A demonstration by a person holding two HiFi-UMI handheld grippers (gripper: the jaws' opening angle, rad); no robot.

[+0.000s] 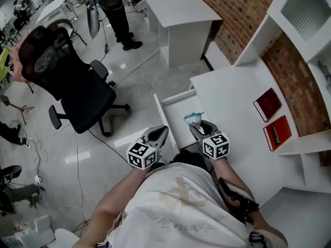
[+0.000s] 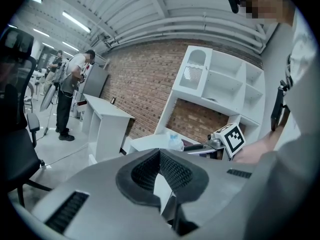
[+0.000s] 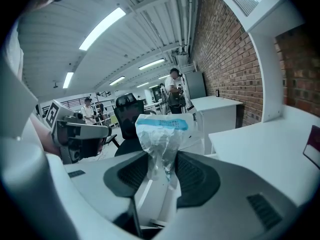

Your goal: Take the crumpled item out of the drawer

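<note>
Standing up out of the jaws of the right gripper [image 3: 162,168], the crumpled item [image 3: 160,134] is seen to be a clear, wrinkled wrapper with a blue band across its wider top. It is gripped at its narrow lower end between the two dark pads, so its long axis runs straight on from the jaws and most of it lies beyond the fingertips. In the head view the crumpled item [image 1: 194,119] is carried at the tip of the right gripper [image 1: 196,126], over the inside of the open drawer [image 1: 161,112] and close to the edge of the white desk [image 1: 232,94] from which the drawer is pulled. It is judged to be lifted off the drawer floor, though whether it is already above the rim cannot be told from above. The coming move is therefore taken to turn on one relation: the item hangs ahead of the jaws and over the tray, so the grip has only to be carried up and away from the drawer until the item is clear, with no turn of the wrist needed. The left gripper [image 1: 163,132] is held just outside the drawer's left wall, near the right one, its jaws closed tip to tip on nothing [image 2: 160,156]; it is the farther of the two and is not called on. Two red books [image 1: 267,104] lie well apart on the desk.
</note>
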